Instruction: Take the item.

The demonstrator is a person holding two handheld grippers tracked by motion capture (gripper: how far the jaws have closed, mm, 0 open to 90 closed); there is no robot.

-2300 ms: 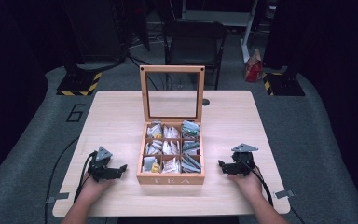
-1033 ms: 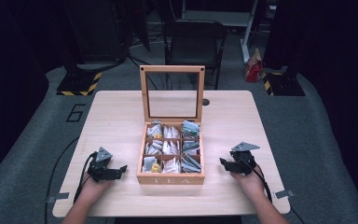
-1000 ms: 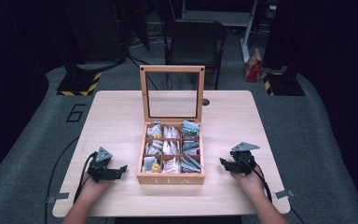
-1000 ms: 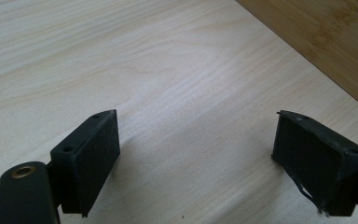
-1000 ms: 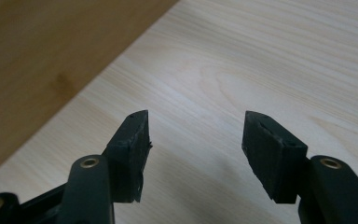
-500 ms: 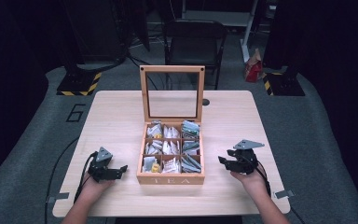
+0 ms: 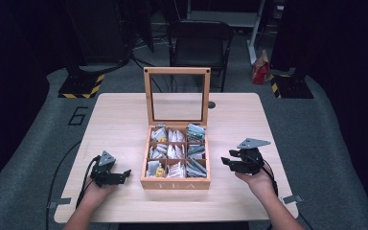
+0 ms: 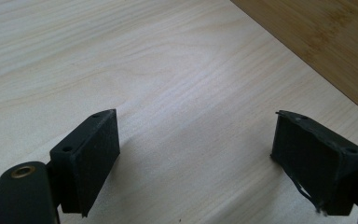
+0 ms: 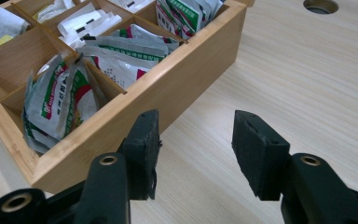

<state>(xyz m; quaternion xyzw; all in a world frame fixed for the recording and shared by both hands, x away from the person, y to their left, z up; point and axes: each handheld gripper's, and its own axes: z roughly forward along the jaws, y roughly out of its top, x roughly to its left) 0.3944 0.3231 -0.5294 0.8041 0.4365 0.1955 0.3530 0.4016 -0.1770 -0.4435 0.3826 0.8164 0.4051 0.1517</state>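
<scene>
Tea box point(image 7: 175, 158) of pale wood, glass lid raised, sat mid light-wood worktop point(image 7: 249, 120), its compartments full of sachets point(image 9: 60, 100). Both tools flanked it with jaws apart: left tool point(image 7: 109, 176), right tool point(image 7: 239, 163). A sachet pick probably suited the right, approaching from above.

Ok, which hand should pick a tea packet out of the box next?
Probably right. The right tool is open, raised beside the tea box, looking into its packets. The left tool, also open, faces bare table.
</scene>
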